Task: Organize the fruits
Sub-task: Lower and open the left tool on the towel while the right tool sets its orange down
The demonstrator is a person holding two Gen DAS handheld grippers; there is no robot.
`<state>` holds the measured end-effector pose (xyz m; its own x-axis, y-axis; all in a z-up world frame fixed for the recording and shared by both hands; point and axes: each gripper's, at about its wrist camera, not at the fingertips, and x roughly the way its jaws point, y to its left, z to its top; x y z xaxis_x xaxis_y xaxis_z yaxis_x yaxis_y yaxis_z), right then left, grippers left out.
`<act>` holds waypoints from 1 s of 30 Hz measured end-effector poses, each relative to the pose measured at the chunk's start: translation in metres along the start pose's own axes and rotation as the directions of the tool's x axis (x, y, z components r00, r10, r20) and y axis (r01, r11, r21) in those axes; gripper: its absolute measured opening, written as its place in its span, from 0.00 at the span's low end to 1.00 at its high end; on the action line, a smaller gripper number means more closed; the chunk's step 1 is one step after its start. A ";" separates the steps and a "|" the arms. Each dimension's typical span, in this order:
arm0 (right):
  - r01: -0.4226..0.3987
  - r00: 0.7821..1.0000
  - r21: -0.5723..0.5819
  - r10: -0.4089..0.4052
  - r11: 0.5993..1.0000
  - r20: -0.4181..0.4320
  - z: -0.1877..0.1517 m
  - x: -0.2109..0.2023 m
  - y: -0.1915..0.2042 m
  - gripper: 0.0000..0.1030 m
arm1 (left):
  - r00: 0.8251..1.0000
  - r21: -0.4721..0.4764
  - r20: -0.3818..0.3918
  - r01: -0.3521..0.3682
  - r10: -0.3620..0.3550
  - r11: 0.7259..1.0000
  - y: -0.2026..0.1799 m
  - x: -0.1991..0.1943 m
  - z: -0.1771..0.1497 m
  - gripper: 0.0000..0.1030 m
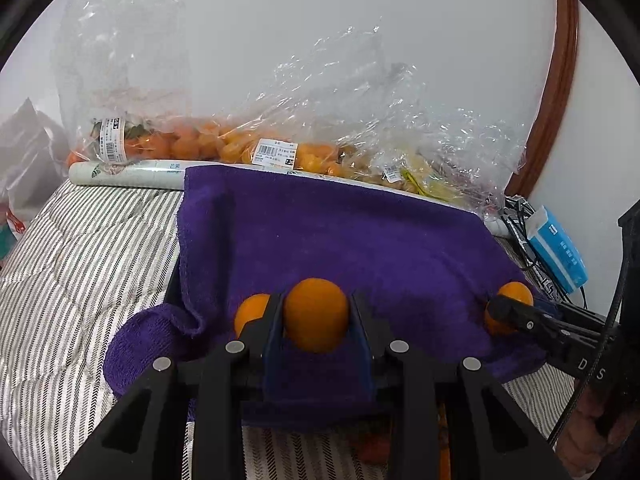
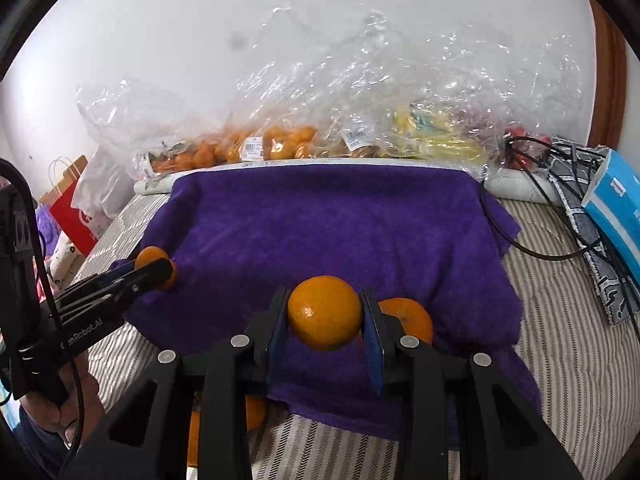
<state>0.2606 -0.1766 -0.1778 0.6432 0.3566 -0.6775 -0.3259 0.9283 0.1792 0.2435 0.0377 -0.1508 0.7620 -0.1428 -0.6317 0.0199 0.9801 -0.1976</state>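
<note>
My left gripper is shut on an orange and holds it just above a purple towel. Another orange lies on the towel just left of its fingers. My right gripper is shut on a second orange over the same purple towel, with another orange lying right of its fingers. Each gripper shows in the other's view: the right gripper at the towel's right, the left gripper at its left.
Clear plastic bags of oranges and yellow fruit lie along the white wall behind the towel. A blue tissue box and black cables sit at the right. The striped bedding surrounds the towel. More oranges lie under the near towel edge.
</note>
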 end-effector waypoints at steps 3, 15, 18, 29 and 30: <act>-0.007 1.000 -0.002 0.007 1.000 -0.008 0.000 0.002 0.001 0.34 | 1.000 0.001 -0.001 0.002 -0.002 1.000 0.000 0.000 0.000 0.30; 0.031 0.999 -0.010 -0.031 0.999 -0.006 0.000 0.002 0.001 0.34 | 1.000 -0.011 0.000 0.018 -0.018 1.000 0.003 0.000 0.001 0.30; 0.033 0.999 -0.014 -0.033 0.999 -0.008 -0.001 0.002 0.002 0.34 | 1.000 -0.003 0.007 0.002 -0.002 1.000 0.002 -0.001 0.001 0.30; 0.036 0.999 -0.043 -0.037 0.998 -0.025 -0.002 0.007 0.008 0.34 | 1.000 -0.029 0.022 0.009 -0.009 1.000 0.008 -0.005 0.004 0.40; 0.038 0.999 -0.046 -0.039 0.998 -0.027 -0.003 0.008 0.009 0.34 | 0.999 -0.034 0.033 0.009 -0.008 0.999 0.009 -0.007 0.004 0.40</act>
<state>0.2609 -0.1659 -0.1832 0.6364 0.3173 -0.7031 -0.3328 0.9352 0.1208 0.2416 0.0479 -0.1452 0.7828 -0.1458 -0.6050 0.0046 0.9735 -0.2286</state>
